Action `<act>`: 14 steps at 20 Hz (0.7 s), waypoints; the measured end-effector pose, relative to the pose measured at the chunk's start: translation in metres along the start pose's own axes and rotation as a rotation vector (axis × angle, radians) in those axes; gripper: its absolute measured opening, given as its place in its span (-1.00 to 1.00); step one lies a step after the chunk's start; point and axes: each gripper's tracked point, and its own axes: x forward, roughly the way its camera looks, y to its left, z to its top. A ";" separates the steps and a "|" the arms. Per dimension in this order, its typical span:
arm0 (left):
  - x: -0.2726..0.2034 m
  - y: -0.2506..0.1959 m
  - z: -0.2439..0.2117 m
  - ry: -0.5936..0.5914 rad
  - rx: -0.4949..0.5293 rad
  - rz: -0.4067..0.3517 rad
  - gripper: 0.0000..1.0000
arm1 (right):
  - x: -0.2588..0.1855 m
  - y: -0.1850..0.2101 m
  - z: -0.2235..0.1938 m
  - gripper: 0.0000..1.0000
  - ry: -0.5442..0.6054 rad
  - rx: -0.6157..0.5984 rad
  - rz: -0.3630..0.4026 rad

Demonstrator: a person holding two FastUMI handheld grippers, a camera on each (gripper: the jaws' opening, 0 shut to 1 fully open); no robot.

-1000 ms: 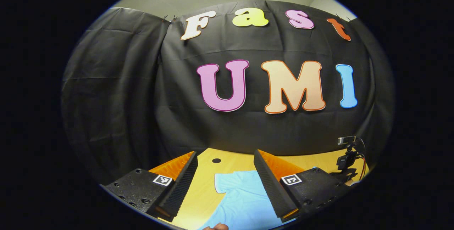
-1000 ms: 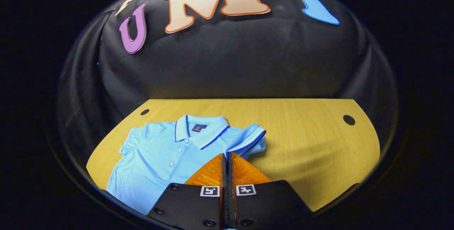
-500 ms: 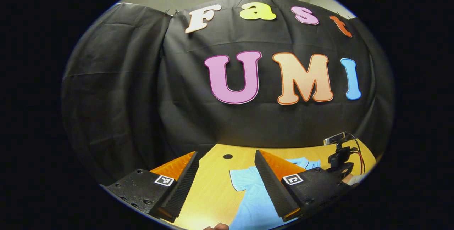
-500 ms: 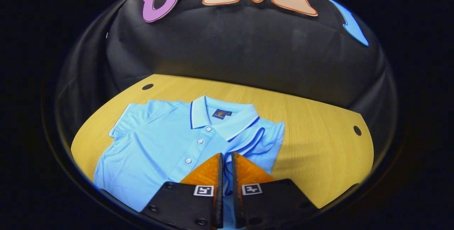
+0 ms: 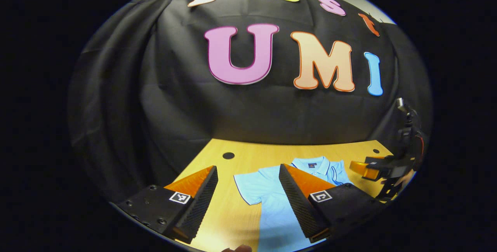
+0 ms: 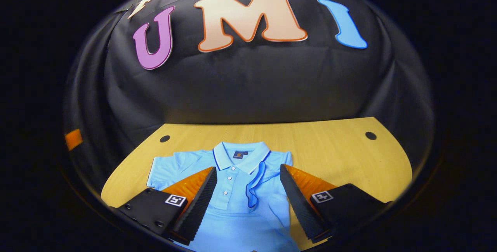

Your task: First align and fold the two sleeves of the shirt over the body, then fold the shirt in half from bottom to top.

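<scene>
One unreadable label [image 6: 237, 154], shirt [image 6: 233, 205] collar

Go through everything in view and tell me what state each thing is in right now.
shirt: flat on the table, face up, collar toward the wall
right sleeve: folded over the body
left sleeve: spread out, unfolded
left gripper: open, holding nothing
right gripper: open over the shirt
table: bears the shirt
</scene>
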 end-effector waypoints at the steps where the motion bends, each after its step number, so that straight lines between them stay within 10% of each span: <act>1: 0.012 -0.001 -0.006 0.022 -0.009 -0.016 0.90 | -0.010 -0.007 0.002 1.00 -0.005 0.003 -0.022; 14: 0.143 0.004 -0.127 0.320 -0.035 0.001 0.92 | -0.125 -0.096 -0.046 0.99 0.080 0.078 -0.360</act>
